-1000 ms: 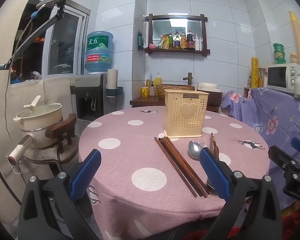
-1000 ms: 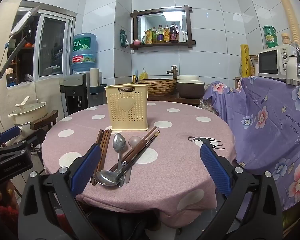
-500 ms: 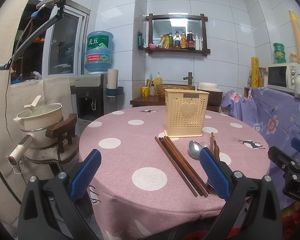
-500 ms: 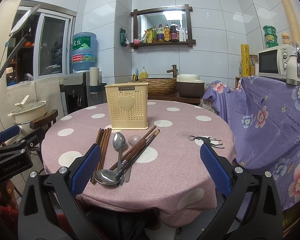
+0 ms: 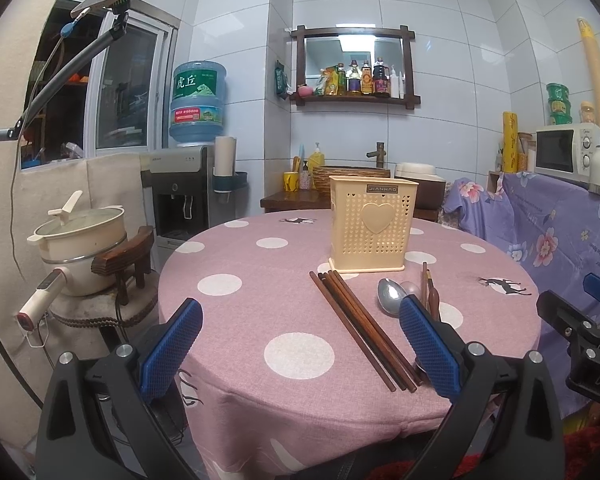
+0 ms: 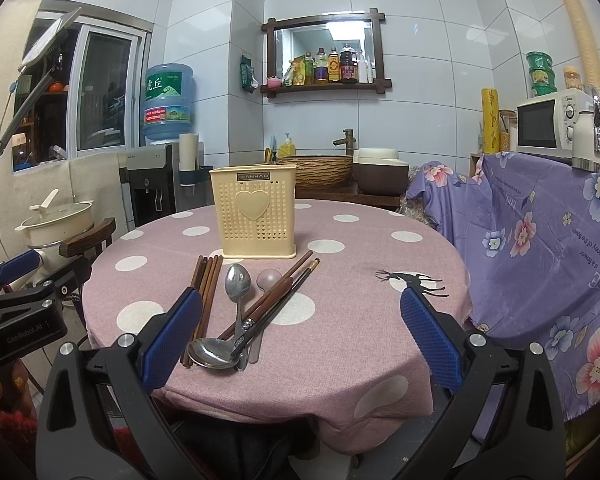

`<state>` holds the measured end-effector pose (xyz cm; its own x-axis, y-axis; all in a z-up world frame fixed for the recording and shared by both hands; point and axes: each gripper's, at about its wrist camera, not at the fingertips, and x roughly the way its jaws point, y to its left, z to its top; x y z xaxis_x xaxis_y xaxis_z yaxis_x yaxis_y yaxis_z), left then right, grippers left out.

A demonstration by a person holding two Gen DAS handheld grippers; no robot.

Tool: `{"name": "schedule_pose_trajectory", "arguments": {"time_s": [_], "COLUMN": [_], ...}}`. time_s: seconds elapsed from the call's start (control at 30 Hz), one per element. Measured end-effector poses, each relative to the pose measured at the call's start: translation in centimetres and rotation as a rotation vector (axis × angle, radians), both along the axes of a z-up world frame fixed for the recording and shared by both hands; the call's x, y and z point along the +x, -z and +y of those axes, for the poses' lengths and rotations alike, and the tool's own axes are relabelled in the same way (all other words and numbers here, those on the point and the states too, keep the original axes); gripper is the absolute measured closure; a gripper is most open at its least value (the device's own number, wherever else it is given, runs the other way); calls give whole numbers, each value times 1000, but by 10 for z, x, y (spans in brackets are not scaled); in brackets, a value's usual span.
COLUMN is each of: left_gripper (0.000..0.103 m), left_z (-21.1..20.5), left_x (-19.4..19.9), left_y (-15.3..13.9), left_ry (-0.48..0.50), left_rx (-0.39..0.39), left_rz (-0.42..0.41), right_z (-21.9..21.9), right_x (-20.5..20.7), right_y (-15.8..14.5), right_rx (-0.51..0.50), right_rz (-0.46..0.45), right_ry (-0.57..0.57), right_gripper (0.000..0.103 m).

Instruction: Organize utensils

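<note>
A cream perforated utensil holder [image 5: 371,228] [image 6: 255,216] with a heart on its front stands upright on the pink dotted round table [image 5: 260,280] [image 6: 360,312]. In front of it lie brown wooden chopsticks [image 5: 360,320] [image 6: 206,280], a steel spoon [image 6: 236,284] [image 5: 388,296], a large ladle-like spoon [image 6: 212,352], a pale spoon [image 6: 269,278] and darker chopsticks [image 6: 288,292]. My left gripper [image 5: 300,344] hangs open near the table's front edge, with nothing between its fingers. My right gripper [image 6: 300,336] is open too, above the near edge, just right of the utensil pile.
A white pot [image 5: 80,232] sits on a wooden chair [image 5: 128,256] to the left of the table. A purple floral cloth [image 6: 540,240] covers furniture on the right, with a microwave [image 6: 548,124] on top. A water dispenser [image 5: 188,192] and a sink counter stand behind.
</note>
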<state>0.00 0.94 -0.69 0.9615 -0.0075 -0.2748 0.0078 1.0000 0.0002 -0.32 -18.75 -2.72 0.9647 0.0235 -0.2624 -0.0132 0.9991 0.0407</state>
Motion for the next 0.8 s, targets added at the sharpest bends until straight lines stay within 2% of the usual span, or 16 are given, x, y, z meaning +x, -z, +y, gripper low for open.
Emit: {"name": "schedule_pose_trajectory", "arguments": {"time_s": [0.8], "left_gripper": [5], "left_z": [-2], "left_x": [1], "left_y": [2], "left_ry": [-6], "left_rx": [0], "left_rz": [1], "right_z": [0], "right_x": [-2], "right_y": [6], "right_rx": [-2], "right_rz": [6], "right_ry": [-1], "right_gripper": [5]}}
